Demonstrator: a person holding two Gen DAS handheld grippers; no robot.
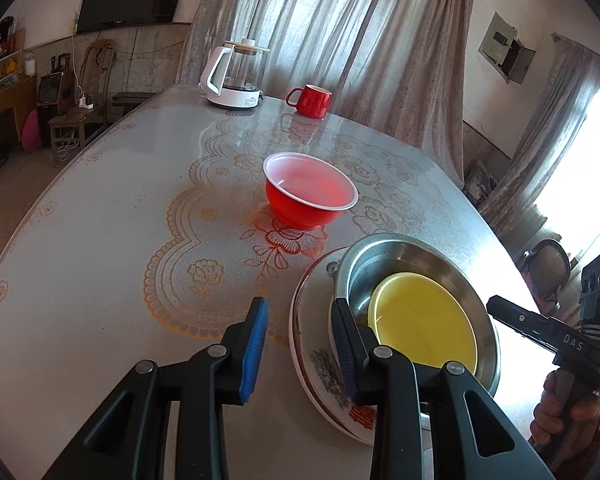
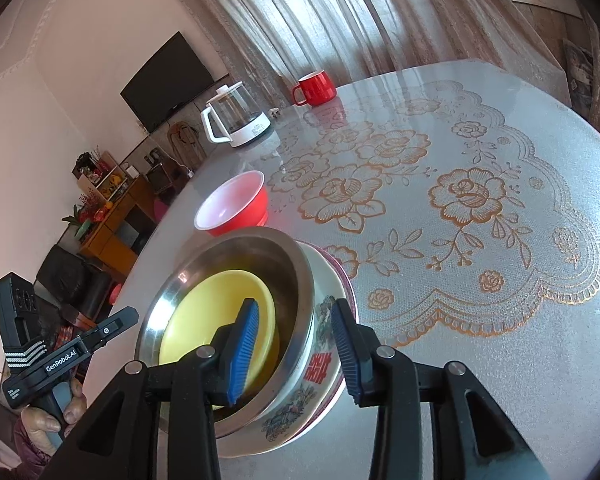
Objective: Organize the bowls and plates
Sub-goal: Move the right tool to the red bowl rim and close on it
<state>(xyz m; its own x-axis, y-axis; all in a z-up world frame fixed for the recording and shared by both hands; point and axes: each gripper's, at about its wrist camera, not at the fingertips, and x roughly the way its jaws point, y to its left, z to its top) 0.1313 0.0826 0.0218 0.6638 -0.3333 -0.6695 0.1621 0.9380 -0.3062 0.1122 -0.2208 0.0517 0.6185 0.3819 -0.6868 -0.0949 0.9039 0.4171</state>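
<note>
A stack stands on the table: a yellow bowl [image 1: 424,324] inside a steel bowl [image 1: 396,252], on a white patterned plate [image 1: 312,344]. In the right wrist view the yellow bowl [image 2: 216,312], the steel bowl [image 2: 236,252] and the patterned dish [image 2: 320,364] show again. A red bowl [image 1: 310,196] with a white inside sits alone farther back; it also shows in the right wrist view [image 2: 236,204]. My left gripper [image 1: 300,348] is open at the stack's left edge, holding nothing. My right gripper [image 2: 296,352] is open, its fingers straddling the rims of the steel bowl and patterned dish.
A red mug [image 1: 310,100] and a glass kettle [image 1: 236,76] on a white base stand at the table's far side. A lace-patterned cloth [image 2: 460,200] covers the table. Chairs and a cabinet stand beyond the table's left edge.
</note>
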